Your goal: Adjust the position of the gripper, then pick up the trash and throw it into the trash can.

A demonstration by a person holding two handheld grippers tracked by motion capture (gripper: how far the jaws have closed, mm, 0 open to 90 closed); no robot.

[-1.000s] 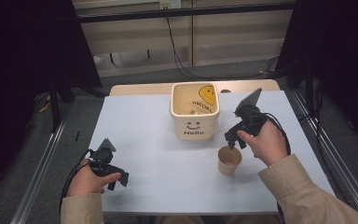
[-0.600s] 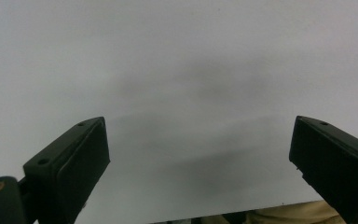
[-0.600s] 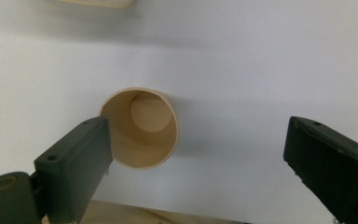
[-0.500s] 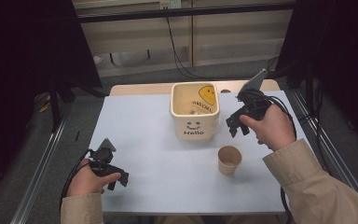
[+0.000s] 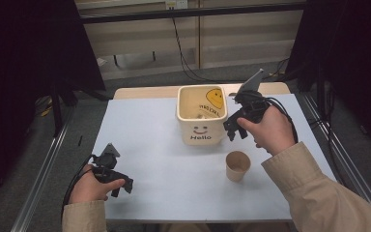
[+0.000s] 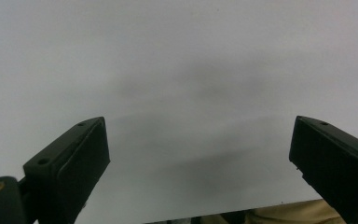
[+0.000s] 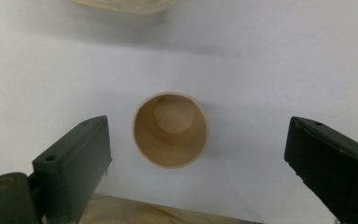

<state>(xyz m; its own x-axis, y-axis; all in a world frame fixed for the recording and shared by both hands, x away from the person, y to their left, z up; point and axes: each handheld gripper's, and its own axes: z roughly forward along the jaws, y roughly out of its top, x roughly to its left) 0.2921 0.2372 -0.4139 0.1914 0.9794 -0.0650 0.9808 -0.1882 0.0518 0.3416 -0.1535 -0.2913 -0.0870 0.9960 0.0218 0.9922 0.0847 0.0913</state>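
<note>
Bench: pale blue-white top, wood edge visible at the far side.

Cream square bin, smiley face and "Hello" on its near wall, sits upright at the far middle of the bench. Yellow smiley print on the inner far wall, some small items inside, too small to identify.

Right gripper: held in the person's right hand, raised off the bench, just beside the bin's right wall, tilted down toward the person. Grey three-cornered plate on top, cable trailing right. Fingers wide apart, nothing between them at their level. In the right gripper view it looks straight down.

Left gripper: in the left hand at the near left of the bench, low over the surface or resting on it, cannot tell which. Well apart from bin and cup. Fingers wide apart, holding nothing; bare bench ahead of them in the left gripper view.

Paper cup: tan, upright, mouth up, empty. Stands free on the bench near the right side, in front of and to the right of the bin, not touching it. It's below the right gripper, clear of both fingers; in the right gripper view it sits between the two, closer to the left one.
</note>
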